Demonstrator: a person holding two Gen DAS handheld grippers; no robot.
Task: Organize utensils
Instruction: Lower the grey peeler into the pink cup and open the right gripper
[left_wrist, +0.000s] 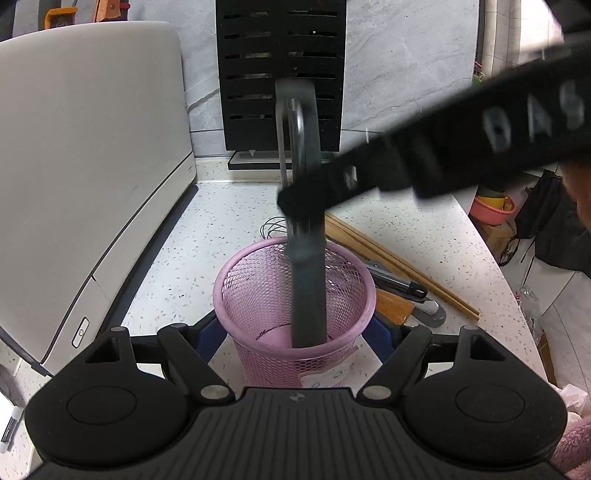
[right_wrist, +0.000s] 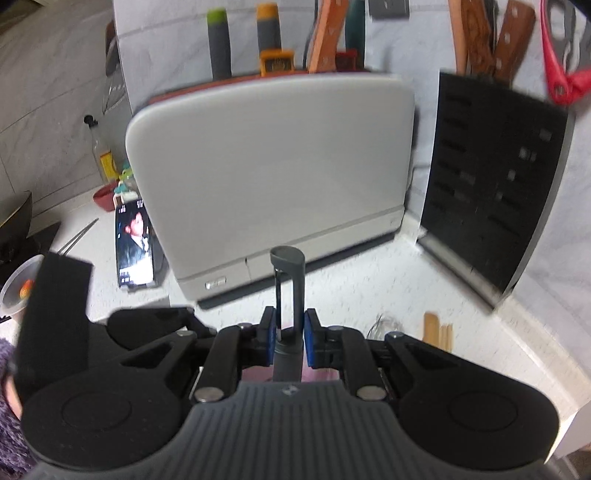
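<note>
My left claw (left_wrist: 295, 332) is clamped around the pink mesh cup (left_wrist: 293, 295), its blue pads pressed against the cup's two sides, holding it on the speckled surface (left_wrist: 229, 221) directly ahead of me. My right claw (right_wrist: 289, 334) is clenched on the shaft of a grey utensil (right_wrist: 290, 291) that stands upright between its pads, the lower end sunk in the cup. Beyond the cup, to the right of my left claw, wooden chopsticks (left_wrist: 399, 264), a black-handled tool (left_wrist: 397, 281) and a wooden-handled one (left_wrist: 393, 306) lie on the surface.
</note>
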